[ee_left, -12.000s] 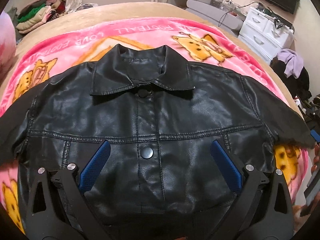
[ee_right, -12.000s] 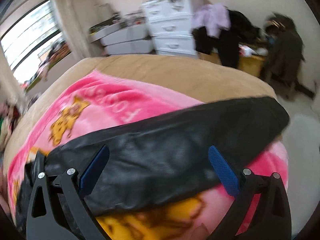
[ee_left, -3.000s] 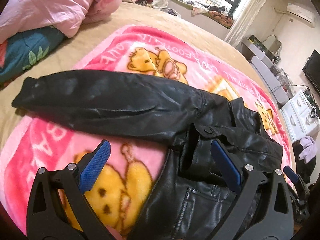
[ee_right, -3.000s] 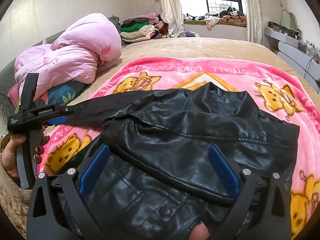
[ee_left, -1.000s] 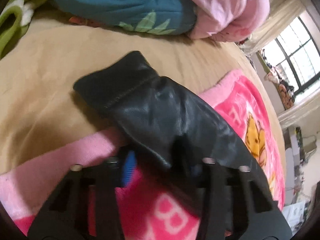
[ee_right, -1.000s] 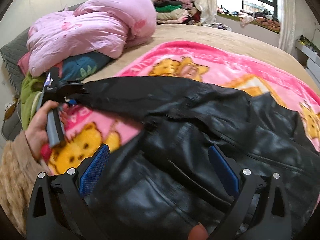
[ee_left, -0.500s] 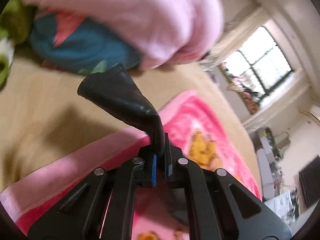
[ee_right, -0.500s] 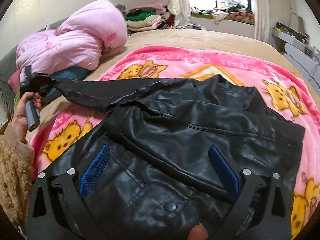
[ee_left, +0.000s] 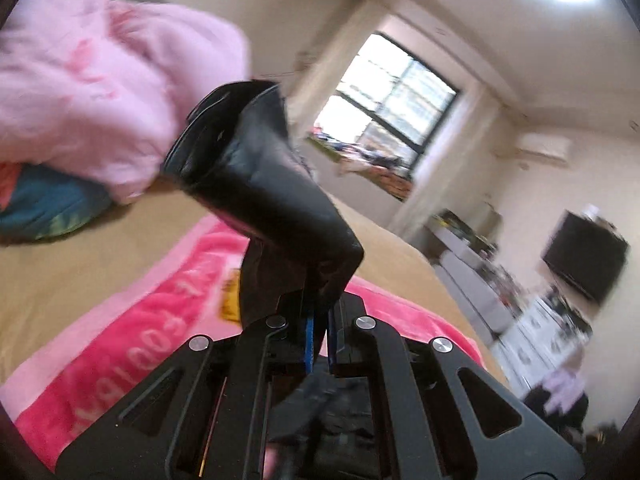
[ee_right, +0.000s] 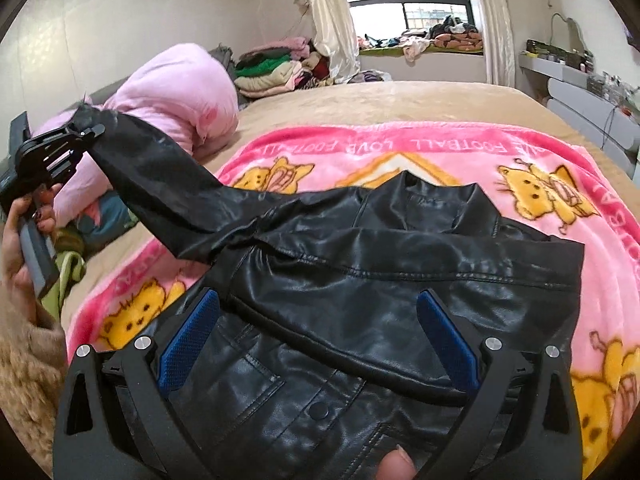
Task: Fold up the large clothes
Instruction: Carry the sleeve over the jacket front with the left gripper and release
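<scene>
A black leather jacket [ee_right: 384, 300] lies on a pink cartoon blanket [ee_right: 420, 148], its right side folded over the front. My left gripper [ee_left: 318, 338] is shut on the cuff end of the jacket's sleeve [ee_left: 264, 184], which sticks up past the fingers. In the right wrist view that left gripper [ee_right: 90, 132], held by a hand [ee_right: 20, 248], lifts the sleeve [ee_right: 168, 196] well above the bed at the far left. My right gripper [ee_right: 318, 340] hovers open over the jacket's lower front, nothing between its blue pads [ee_right: 188, 338].
A pink duvet [ee_right: 176, 92] is bundled at the bed's left, with a stack of folded clothes [ee_right: 272, 70] behind it by the window. The tan bedspread [ee_right: 400, 100] extends beyond the blanket. Shelves and drawers [ee_right: 588, 96] line the right wall.
My left gripper closed on the sleeve cuff and raised it off the bed, rolling as it rose. The right gripper shifted sideways over the jacket front and stayed open.
</scene>
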`<state>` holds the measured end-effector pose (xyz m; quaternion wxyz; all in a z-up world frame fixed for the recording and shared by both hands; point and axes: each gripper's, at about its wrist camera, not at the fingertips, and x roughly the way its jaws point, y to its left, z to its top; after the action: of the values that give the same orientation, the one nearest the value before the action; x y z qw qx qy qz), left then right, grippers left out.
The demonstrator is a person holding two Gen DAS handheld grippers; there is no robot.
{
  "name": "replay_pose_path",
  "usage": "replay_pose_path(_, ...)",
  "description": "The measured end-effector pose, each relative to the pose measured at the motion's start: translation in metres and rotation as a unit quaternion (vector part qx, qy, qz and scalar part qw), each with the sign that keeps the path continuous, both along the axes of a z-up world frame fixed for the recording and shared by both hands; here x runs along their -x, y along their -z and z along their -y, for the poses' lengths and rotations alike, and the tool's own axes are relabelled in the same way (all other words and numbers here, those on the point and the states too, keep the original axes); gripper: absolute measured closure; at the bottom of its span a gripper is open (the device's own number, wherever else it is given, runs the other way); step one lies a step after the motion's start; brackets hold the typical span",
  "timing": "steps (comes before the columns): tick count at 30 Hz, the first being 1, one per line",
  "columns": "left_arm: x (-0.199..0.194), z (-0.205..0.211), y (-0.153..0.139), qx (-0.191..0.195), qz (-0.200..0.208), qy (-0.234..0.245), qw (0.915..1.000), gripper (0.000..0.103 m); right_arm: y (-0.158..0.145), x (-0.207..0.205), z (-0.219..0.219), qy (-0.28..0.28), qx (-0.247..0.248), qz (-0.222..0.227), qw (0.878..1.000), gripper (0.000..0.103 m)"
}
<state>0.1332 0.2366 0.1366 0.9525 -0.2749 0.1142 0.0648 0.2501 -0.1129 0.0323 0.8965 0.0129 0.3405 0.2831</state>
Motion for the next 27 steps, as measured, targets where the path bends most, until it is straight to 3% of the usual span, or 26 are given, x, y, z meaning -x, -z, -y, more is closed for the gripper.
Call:
replay_pose_path(6, -0.015, 0.07, -0.008, -0.047, 0.005, 0.092, 0.9946, 0.103, -0.008, -0.003, 0.034, 0.04, -0.03, 0.001, 0.999, 0.005)
replay_pose_path(12, -0.028, 0.145, 0.011, -0.095, -0.016, 0.182, 0.9786, 0.103, -0.016, -0.005, 0.077, 0.097, -0.059, 0.003, 0.994, 0.005)
replay_pose_path(20, -0.049, 0.215, 0.074, -0.155, -0.093, 0.269, 0.946, 0.103, -0.024, -0.004, 0.134, 0.164, -0.094, 0.004, 0.982, 0.005)
replay_pose_path(27, -0.065, 0.266, 0.131, -0.211, -0.168, 0.325, 0.9064, 0.103, -0.022, -0.003, 0.161, 0.187, -0.104, -0.004, 0.977, 0.005)
